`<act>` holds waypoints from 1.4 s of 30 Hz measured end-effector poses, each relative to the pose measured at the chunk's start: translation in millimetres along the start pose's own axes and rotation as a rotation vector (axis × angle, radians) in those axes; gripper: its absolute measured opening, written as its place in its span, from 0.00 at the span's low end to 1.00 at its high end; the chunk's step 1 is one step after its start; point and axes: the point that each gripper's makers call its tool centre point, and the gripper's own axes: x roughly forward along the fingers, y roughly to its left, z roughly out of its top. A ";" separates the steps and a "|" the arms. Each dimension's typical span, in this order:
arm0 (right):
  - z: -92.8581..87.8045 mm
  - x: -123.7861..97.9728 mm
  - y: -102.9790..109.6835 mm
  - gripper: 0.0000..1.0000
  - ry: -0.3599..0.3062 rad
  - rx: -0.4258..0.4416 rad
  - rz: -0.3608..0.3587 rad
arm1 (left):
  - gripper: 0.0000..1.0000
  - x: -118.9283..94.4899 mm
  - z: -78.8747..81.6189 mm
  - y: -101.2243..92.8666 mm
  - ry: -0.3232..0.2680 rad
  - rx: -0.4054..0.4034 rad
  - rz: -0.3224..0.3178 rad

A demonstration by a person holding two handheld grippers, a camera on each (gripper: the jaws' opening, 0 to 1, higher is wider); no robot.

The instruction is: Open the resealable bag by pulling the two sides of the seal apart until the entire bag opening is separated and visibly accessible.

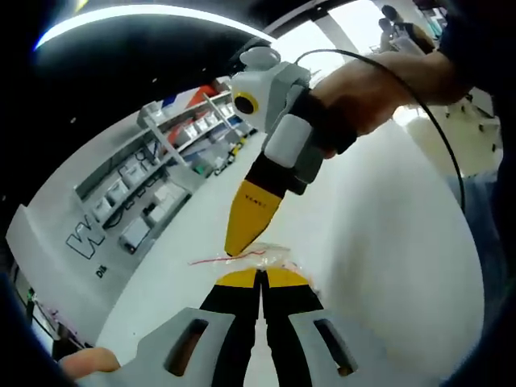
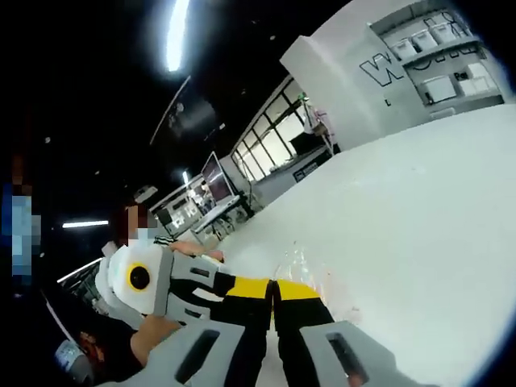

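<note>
In the left gripper view, the left gripper (image 1: 260, 278) is rising from the bottom edge with its yellow-tipped jaws pressed together, clamping the near edge of the bag (image 1: 270, 258). The bag is a small clear pouch with a red seal line, lying just above the table (image 1: 387, 266). Just beyond the bag, the right gripper (image 1: 240, 242) is coming down from the upper right, its yellow tip closing on the bag's far edge; a hand (image 1: 367, 89) is gripping its handle, and a black cable (image 1: 439, 137) is looping away past it. Farther behind the bag, shelves (image 1: 173, 149) with boxes are standing against a white wall.

In the right gripper view, the right gripper (image 2: 274, 292) is holding its jaws together at the bag (image 2: 302, 266), whose clear film is showing just above the tips. The left gripper is reaching in from the left of the bag, touching the right one's tips. Beyond the bag, the table (image 2: 419, 218) is stretching toward windows (image 2: 266, 153) and shelves (image 2: 443, 64).
</note>
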 end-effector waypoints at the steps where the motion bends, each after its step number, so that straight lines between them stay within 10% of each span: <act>1: -0.8 0.3 0.9 0.00 0.000 0.003 0.010 | 0.01 0.2 0.0 0.0 0.000 -0.001 0.000; 42: -7.5 -1.8 -0.1 0.00 0.050 -0.007 0.018 | 0.01 0.1 2.9 -3.1 0.014 0.058 -0.005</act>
